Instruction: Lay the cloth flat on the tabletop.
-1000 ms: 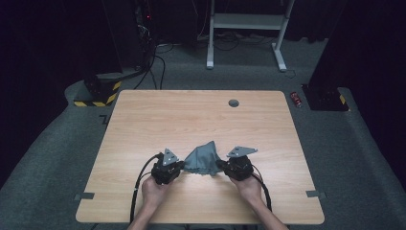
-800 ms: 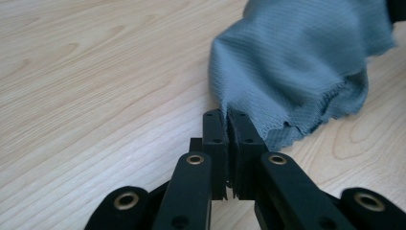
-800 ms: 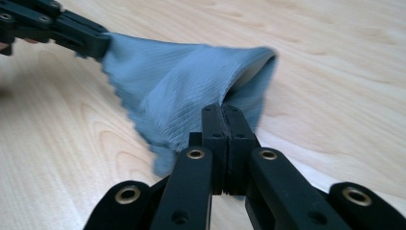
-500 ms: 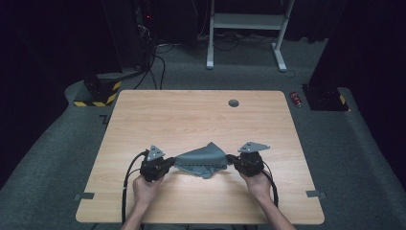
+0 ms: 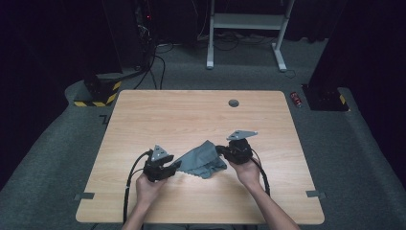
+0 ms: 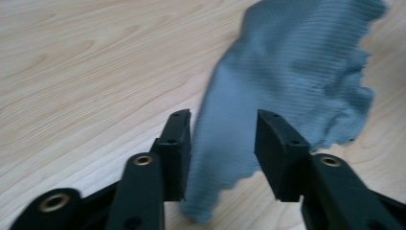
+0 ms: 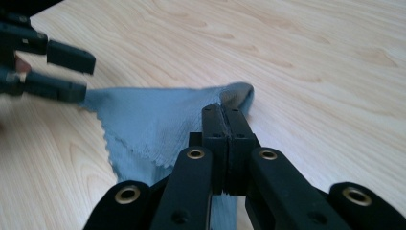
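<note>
**Left tool lets go of the cloth; right tool holds on**

A grey cloth (image 5: pixel 198 160) lies near the front edge of the bench (image 5: pixel 191 110), about midway between its left and right edges, stretched between two hand-held tools. The right tool (image 7: pixel 224 112) has its jaws pressed together on one corner of the cloth, and that corner is lifted slightly off the wood. In the right gripper view the fabric runs away from the pinch in a flat triangle toward the other tool.

The left tool (image 6: pixel 221 143) has just been opening. Its jaws now stand spread, with the cloth's other end lying between them but touched by neither pad; the fabric passes through the gap and rests on the bench. In the high view the left tool (image 5: pixel 165 167) sits just beside the cloth's left tip, and the right tool (image 5: pixel 225 151) sits at its right end, a little farther from the front edge.

Judging from this, the work is a spreading or folding of the cloth, and it looks partly done: the cloth is pulled out lengthwise and the left end is set down and released. What seems left is for the right tool to lay its corner down and let go, and possibly to smooth the rumpled edge nearest the person. The rest of the bench carries nothing but a small round grommet (image 5: pixel 233 102) near the far edge.
</note>
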`<state>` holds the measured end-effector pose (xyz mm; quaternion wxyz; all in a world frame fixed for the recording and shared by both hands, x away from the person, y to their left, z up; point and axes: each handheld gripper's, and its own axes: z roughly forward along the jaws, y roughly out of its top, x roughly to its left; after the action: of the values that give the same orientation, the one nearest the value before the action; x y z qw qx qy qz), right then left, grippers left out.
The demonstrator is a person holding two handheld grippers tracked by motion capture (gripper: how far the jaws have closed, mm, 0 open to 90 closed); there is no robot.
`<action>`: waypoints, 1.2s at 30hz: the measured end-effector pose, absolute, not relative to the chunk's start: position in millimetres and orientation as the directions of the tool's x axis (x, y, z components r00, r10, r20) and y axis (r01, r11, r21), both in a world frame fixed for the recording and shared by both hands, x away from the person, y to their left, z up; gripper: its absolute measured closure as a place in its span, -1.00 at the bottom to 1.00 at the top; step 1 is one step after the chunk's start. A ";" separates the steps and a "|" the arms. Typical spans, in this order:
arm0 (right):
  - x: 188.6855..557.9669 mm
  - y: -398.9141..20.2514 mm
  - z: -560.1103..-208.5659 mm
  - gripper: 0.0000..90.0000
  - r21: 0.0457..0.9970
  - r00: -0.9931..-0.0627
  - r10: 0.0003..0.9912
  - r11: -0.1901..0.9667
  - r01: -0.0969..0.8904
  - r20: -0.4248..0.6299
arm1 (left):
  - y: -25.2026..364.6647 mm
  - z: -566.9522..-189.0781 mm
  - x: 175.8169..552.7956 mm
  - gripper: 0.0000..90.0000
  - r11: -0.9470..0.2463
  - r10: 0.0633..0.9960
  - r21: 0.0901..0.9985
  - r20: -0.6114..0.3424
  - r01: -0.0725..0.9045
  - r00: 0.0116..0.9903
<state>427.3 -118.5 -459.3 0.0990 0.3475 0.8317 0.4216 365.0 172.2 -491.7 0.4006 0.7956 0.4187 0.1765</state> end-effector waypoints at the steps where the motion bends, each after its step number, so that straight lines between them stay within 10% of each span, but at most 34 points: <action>1: 429.6 -114.9 -458.1 0.98 0.768 -0.741 0.659 0.405 0.495 0.130 | 168.1 -491.5 365.0 0.14 -0.339 0.800 0.784 -0.051 0.520 0.598; 21: 472.3 -66.9 -468.7 0.97 0.722 -0.705 0.704 0.447 0.528 0.080 | 132.0 -503.7 383.8 -0.01 -0.389 0.777 0.753 -0.042 0.531 0.628; 36: 442.1 -78.4 -471.0 0.57 0.735 -0.776 0.628 0.497 0.461 0.061 | 122.2 -509.5 390.1 0.22 -0.412 0.795 0.722 -0.012 0.555 0.607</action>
<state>442.1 -78.4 -471.0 0.1076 0.3169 0.8586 0.3884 390.1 122.2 -509.5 0.3546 0.8231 0.4101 0.1691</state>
